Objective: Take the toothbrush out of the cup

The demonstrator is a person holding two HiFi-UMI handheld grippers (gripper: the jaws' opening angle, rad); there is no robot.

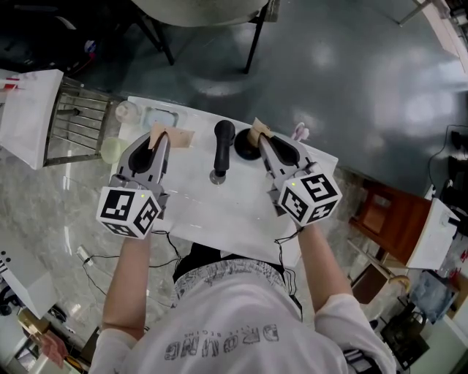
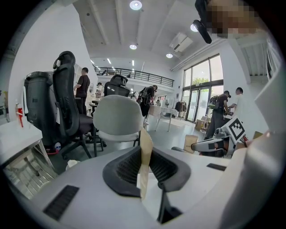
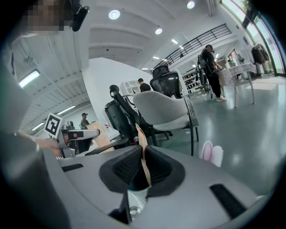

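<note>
Left claw (image 1: 159, 135) and right claw (image 1: 257, 134), both clenched and empty, wait on either side of the black post (image 1: 221, 150) on the table (image 1: 219, 212), I judge before starting. The toothbrush is perhaps the pink-eared thing (image 1: 300, 132) right of the post, but this is unclear.

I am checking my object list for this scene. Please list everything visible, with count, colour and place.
long black object with silver end: 1, black, middle of white table, between the tools
round black object: 1, black, by right tool's tip
rabbit-ear item: 1, pink and white, table's far right edge
clear plastic containers: 2, transparent, table's far left corner
pale round object: 1, light green, table's left edge
wire metal rack: 1, grey, left of table
chair: 1, grey, beyond table
left tool: 1, grey, tan pads together, empty
right tool: 1, grey, tan pads together, empty
</note>
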